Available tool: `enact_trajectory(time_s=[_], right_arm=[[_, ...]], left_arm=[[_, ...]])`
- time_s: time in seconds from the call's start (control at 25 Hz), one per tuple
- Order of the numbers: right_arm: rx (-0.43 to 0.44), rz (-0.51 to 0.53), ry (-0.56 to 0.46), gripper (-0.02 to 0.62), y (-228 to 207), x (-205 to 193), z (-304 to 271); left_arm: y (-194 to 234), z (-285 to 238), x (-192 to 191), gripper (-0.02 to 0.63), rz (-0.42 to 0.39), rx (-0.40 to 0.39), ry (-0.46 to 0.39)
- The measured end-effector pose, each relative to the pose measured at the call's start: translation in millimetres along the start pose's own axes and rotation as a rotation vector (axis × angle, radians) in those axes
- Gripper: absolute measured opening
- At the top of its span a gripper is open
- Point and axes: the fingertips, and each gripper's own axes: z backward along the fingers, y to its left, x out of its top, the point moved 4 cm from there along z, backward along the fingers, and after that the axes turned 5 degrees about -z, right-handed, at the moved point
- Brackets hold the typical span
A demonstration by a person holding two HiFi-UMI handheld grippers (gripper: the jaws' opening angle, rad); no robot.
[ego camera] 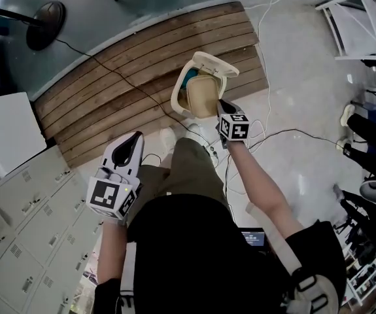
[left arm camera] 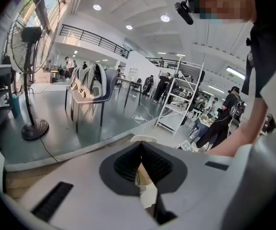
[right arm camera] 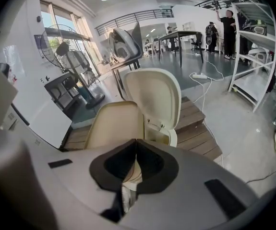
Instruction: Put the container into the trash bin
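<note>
Our right gripper (ego camera: 220, 104) is clenched on the container (ego camera: 203, 97), poised over the open trash bin (ego camera: 176, 95) at frame centre; left gripper (ego camera: 135, 139), lower left, is closed and empty; next, we judge, lower it in and release.

No words, brands or numbers can be read anywhere. The cube (ego camera: 112, 198) on the left gripper (ego camera: 135, 139) and the cube (ego camera: 233, 128) on the right gripper (ego camera: 222, 104) carry black-and-white square marker patterns, not letters. Just left of the left gripper's cube, the locker doors (ego camera: 24, 201) bear small tags, too small to read. Well to the right of that cube and lower, a dark screen (ego camera: 253, 237) shows pale lines that cannot be made out.
</note>
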Motion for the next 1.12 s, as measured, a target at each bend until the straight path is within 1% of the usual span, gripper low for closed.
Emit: enact_trajectory(time_s=[0.24, 0.4, 0.76, 1.12], right_arm=[[-0.021, -0.016, 0.058, 0.018, -8.8, -15.6, -31.9], [-0.036, -0.057, 0.083, 0.019, -16.2, -24.3, -50.1], [-0.074, -0.087, 0.128, 0.02, -22.7, -34.9, -86.3], [-0.157, -0.135, 0.165, 0.02, -38.2, -44.6, -116.1]], left_arm=[[5.9, 3.0, -13.5, 0.008, 0.032, 0.035, 0.031], [9.8, 5.3, -22.2, 0.008, 0.059, 0.072, 0.06], [21.5, 4.6, -48.1, 0.008, 0.108, 0.1, 0.072], [28.6, 4.2, -70.1, 0.008, 0.163, 0.128, 0.088]])
